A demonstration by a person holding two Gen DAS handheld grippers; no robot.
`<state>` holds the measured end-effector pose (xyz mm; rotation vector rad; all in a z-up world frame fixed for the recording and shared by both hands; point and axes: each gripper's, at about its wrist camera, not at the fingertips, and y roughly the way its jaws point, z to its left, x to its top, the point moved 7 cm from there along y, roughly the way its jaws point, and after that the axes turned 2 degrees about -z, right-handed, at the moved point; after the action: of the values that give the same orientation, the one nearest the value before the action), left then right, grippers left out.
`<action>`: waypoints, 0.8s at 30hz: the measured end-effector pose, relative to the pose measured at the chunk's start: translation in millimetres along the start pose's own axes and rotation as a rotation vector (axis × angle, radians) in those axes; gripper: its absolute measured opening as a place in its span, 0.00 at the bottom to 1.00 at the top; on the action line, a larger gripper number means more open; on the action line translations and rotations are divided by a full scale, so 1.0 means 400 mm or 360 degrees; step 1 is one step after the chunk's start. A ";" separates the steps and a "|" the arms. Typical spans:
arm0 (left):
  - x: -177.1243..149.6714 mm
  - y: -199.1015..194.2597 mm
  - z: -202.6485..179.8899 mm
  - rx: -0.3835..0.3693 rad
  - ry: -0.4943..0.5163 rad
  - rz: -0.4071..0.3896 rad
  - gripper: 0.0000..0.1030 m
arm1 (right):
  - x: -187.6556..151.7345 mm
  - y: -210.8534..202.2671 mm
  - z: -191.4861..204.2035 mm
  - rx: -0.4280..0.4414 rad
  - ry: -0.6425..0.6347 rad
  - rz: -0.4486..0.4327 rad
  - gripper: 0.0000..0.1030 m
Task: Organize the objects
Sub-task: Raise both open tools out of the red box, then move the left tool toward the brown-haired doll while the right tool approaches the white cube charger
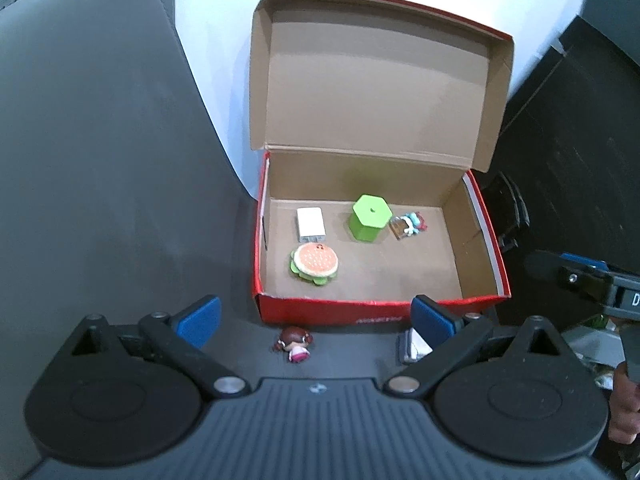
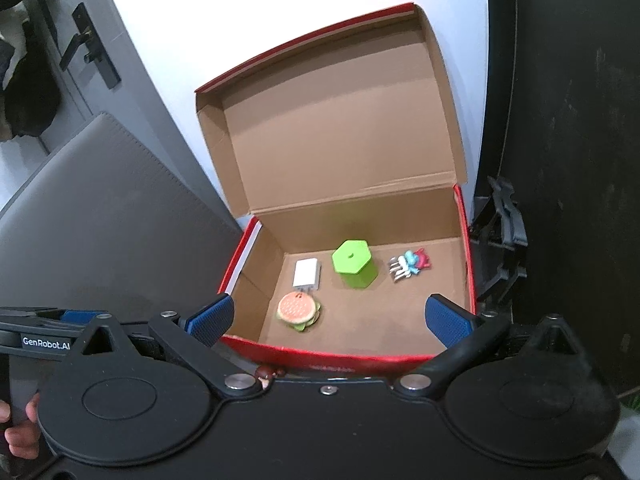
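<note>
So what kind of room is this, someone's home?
Probably a home, though not certain: a grey door with a black lever handle, a plain white wall, and a red cardboard shoebox holding small toys.

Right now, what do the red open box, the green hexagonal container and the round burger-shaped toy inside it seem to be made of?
Red open box: cardboard, going by the matte brown inner walls and folded flaps, with a glossy red printed outside. Green hexagonal container: probably hard plastic, smooth and evenly coloured with crisp edges. Round burger-shaped toy: looks like soft rubber or foam, matte with a dotted top, though I cannot tell for certain.
</note>
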<state>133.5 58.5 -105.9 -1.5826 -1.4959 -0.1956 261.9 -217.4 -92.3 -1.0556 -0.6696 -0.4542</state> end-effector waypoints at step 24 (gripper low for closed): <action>-0.092 0.008 0.007 -0.0038 0.0017 0.0089 0.98 | -0.127 -0.011 -0.018 -0.0126 0.0080 0.0060 1.00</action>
<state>125.7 34.9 -133.2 -1.6379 -1.4443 -0.1901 224.6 -224.5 -127.4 -1.1261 -0.5903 -0.4760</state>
